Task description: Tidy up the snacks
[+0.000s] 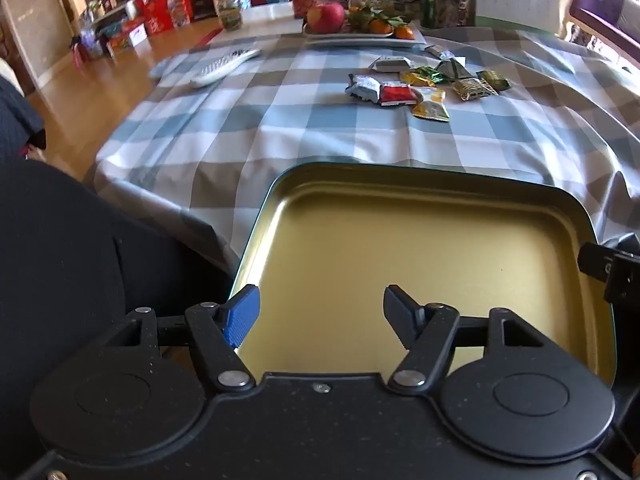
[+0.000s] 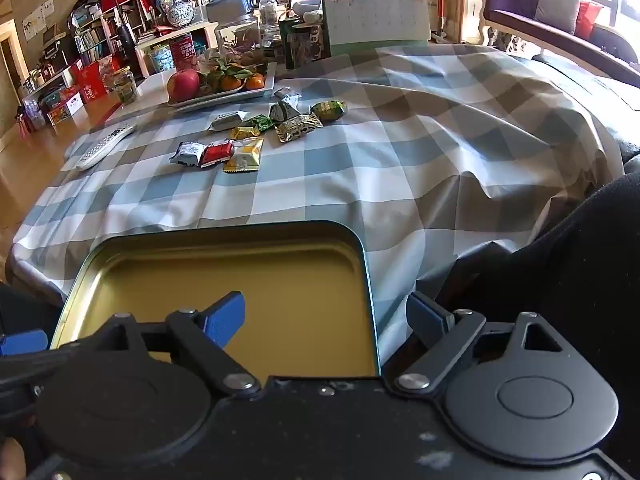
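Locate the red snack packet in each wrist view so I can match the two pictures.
Left wrist view: the red snack packet lies upper centre-right on the checked cloth, between a silver packet and a yellow packet.
Right wrist view: the same packet lies upper left of centre, again between the silver and yellow ones.
Shared landmark: the red apple on the white fruit tray behind the snacks.

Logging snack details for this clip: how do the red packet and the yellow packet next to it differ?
The red packet is smaller and narrower; the yellow packet is broader and flatter. The red packet touches the silver packet on its other side; the yellow packet lies at the end of that row. Both lie sealed on the checked tablecloth, outside the open tin.
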`<state>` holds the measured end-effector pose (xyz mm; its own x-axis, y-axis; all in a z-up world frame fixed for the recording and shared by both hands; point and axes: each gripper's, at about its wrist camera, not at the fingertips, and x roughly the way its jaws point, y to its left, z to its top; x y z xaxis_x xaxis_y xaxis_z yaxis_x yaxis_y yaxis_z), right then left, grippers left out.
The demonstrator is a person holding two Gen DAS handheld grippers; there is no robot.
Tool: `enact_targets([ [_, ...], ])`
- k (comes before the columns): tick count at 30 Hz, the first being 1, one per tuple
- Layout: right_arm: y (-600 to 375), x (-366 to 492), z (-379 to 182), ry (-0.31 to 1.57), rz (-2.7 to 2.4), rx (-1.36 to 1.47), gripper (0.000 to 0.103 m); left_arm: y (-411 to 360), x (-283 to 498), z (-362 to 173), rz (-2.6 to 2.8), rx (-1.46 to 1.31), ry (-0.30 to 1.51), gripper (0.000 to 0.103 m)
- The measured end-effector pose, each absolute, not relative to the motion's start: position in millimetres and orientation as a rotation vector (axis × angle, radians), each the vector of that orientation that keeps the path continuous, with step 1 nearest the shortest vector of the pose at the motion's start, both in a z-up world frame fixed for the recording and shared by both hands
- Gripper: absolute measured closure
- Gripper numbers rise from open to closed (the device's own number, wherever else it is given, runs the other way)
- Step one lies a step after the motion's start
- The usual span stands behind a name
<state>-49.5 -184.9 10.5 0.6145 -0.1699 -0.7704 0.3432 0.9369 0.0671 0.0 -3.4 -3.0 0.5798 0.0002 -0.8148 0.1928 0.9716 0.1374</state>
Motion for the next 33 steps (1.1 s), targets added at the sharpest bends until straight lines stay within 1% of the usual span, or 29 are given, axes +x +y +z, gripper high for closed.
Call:
enact_targets([
  [1,-185.1,-49.0,10.3,0.861,-0.301,0.214,0.011,-6.0,0.0,-4.7,-0.124,0.220,0.958,0.035],
  [3,-186.0,-47.6,9.5,0.864,-0.303,0.215,0.011,4.2,14.6,-13.1,-0.167,0.148,1.030,0.035],
  [6,-185.5,-47.2,8.2,0.864,-0.306,0.216,0.011,17.7,8.8,-11.4,-0.157,0.103,0.988,0.035],
  [12,-180.0,-46.3,7.2,0.872,-0.296,0.216,0.011,5.7,7.1,-11.7,-0.137,0.133,0.991,0.036],
  [33,-179.9,-40.6,3.3,0.884,-0.292,0.199,0.011,5.3,8.6,-16.8,-0.154,0.132,1.006,0.036],
])
